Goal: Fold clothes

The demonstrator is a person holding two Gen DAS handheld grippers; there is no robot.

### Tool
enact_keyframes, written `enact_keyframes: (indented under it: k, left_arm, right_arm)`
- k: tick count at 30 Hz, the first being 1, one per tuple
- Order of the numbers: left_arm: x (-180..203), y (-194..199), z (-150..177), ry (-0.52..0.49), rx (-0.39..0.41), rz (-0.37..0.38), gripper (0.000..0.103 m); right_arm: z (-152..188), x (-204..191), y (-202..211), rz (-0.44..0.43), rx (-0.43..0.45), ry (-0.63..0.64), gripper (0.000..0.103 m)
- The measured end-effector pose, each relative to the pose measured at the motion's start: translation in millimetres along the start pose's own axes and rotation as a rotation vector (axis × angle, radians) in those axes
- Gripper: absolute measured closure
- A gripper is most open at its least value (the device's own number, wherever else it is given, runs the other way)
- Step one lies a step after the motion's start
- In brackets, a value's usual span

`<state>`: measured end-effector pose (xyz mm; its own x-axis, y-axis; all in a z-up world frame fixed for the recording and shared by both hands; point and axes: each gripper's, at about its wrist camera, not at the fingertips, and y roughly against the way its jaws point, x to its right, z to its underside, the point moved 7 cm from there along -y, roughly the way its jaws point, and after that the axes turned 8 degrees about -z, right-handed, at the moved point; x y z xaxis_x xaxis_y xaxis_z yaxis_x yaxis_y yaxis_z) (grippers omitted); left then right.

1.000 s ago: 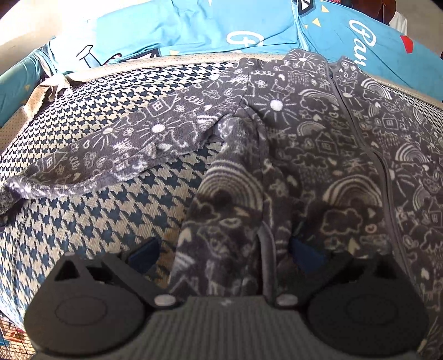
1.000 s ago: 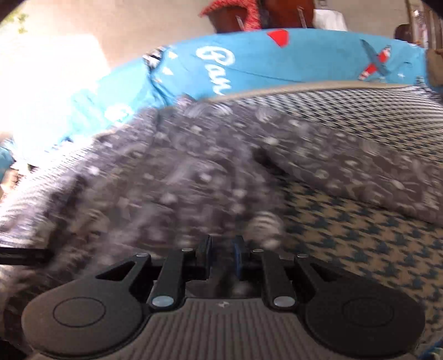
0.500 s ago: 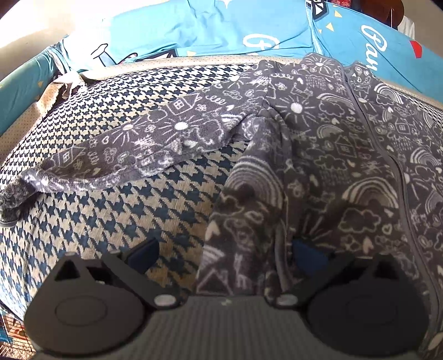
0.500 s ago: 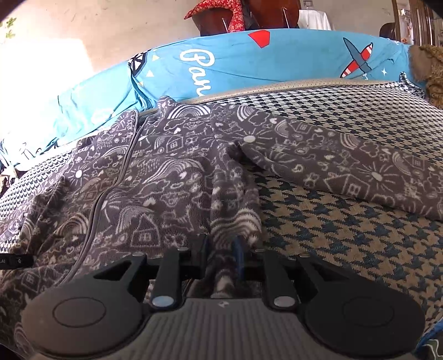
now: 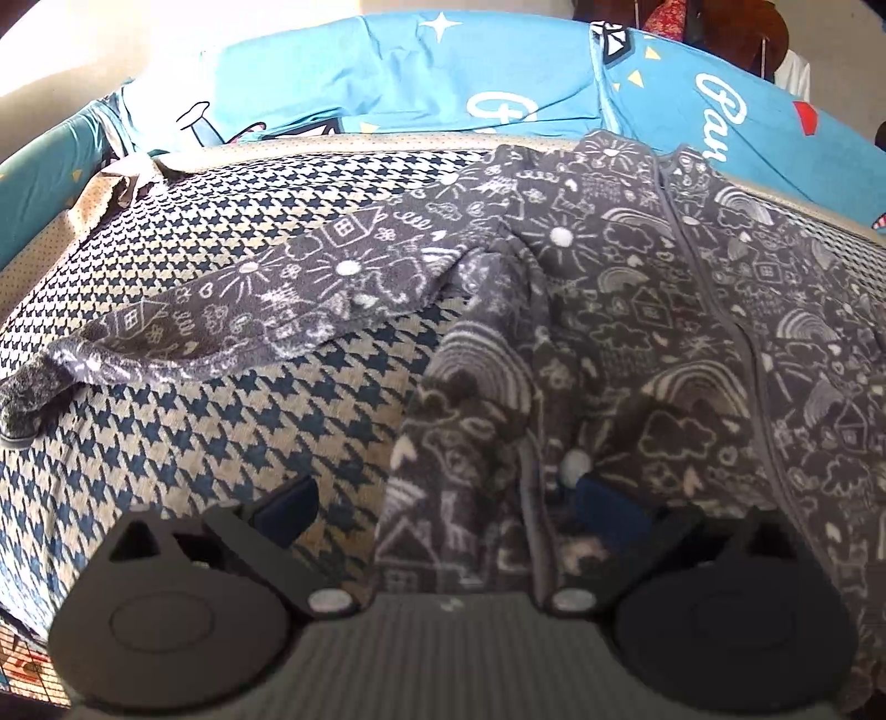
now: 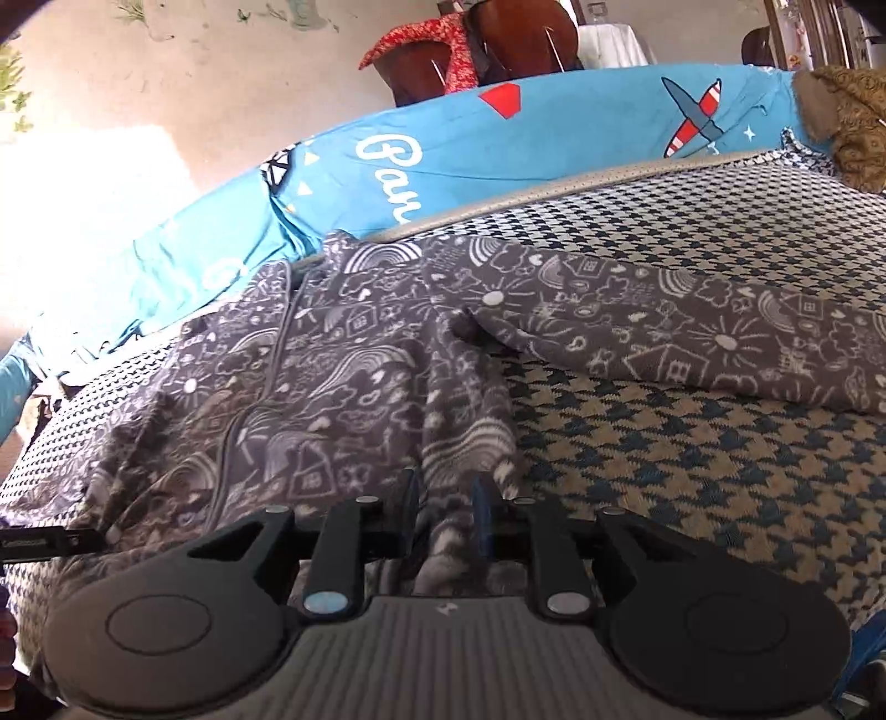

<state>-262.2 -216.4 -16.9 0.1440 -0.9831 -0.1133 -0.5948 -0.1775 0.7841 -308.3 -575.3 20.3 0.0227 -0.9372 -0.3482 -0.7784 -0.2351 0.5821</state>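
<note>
A grey fleece garment [image 5: 637, 332] printed with white doodles and a front zip lies spread on a houndstooth bed cover [image 5: 221, 415]. One sleeve [image 5: 277, 310] stretches out to the left in the left wrist view. My left gripper [image 5: 448, 512] stands open at the garment's left side edge, with fabric lying loose between its fingers. In the right wrist view the garment [image 6: 310, 387] fills the left half and its other sleeve [image 6: 692, 343] runs right. My right gripper [image 6: 446, 512] is shut on a bunched fold of the garment's right side edge.
Bright blue printed pillows [image 5: 415, 83] line the far edge of the bed, seen as well in the right wrist view [image 6: 554, 138]. Behind them stands a wooden chair with a red cloth [image 6: 470, 50]. A brown woolly thing [image 6: 847, 122] sits at the far right corner.
The right wrist view was blurred a second ago and is sharp now; the right gripper has shifted a little with the fold still between its pads. The left gripper stays open at the same edge.
</note>
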Motion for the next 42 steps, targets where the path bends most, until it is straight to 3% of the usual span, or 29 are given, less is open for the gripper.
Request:
enact_keyframes:
  k: [12,17,28,34,38,42]
  left_arm:
    - [8.3,25.9,20.9,0.014,0.03,0.073,0.0]
    - [15.6,24.3,34.3,-0.026,0.01,0.048,0.0]
    - [14.8,23.5,52.3,-0.04,-0.014,0.033,0.0]
    - [13.4,27.6,55.5,-0.039,-0.007,0.038,0.0]
    - [10.7,40.3,47.2,-0.017,0.052,0.07,0.0]
    - [22.3,53.1,45.4,-0.066,0.103,0.101,0.0]
  right_arm:
    - [23.7,-27.3,19.2,-0.077,-0.028,0.024,0.079]
    - [36.3,-23.2,10.4,-0.019,-0.096,0.013,0.079]
    - [41.1,-15.0,13.0,0.059,-0.111,0.022,0.081]
    - [39.7,-12.6,15.2,0.06,-0.108,0.004,0.081]
    - [37.0,-14.4,19.6,0.051,-0.084,-0.005,0.079]
    - [34.5,-21.3,27.9,0.022,-0.038,-0.002,0.076]
